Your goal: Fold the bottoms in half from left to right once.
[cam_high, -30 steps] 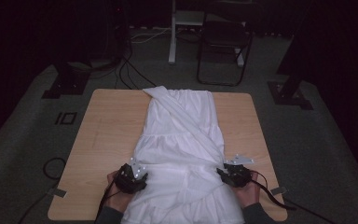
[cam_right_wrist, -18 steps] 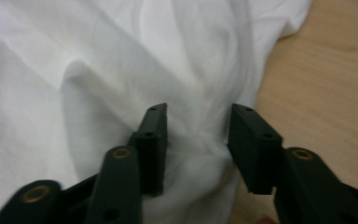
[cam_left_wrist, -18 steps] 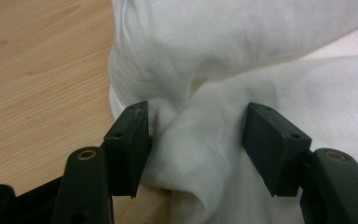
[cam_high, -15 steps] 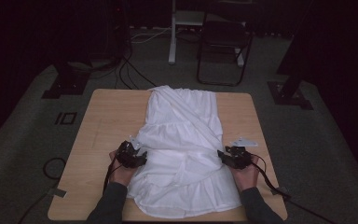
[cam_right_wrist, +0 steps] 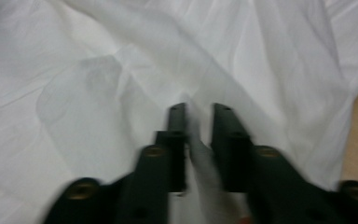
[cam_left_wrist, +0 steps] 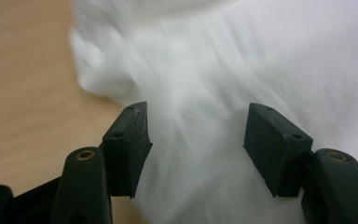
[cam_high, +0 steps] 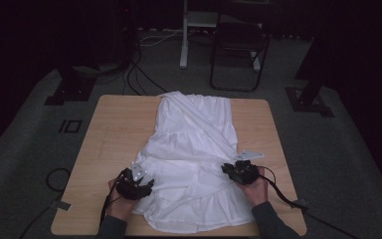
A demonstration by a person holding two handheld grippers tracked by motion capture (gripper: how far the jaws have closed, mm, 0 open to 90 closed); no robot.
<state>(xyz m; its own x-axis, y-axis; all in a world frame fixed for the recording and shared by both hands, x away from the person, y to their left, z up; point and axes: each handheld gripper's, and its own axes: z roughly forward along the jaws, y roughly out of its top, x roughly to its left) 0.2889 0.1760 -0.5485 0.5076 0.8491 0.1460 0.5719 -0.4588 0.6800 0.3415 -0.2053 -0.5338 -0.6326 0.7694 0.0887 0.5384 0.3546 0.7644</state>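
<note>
One white tiered cotton dress (cam_high: 194, 164) lies lengthwise down the middle of the light wooden desk (cam_high: 104, 134), hem nearest the person. The right claw (cam_right_wrist: 199, 122) has just closed, pinching a fold of cloth at the dress's right edge. The left claw (cam_left_wrist: 196, 140) stands wide over the left edge, gripping nothing. Best pinch there too, then lift both sides evenly.

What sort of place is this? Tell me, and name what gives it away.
Probably a dim lab or studio set up for recording, not a home: a lone wooden table holding a white garment on grey carpet, cables trailing across the floor, equipment stand bases, and a black chair behind.
</note>
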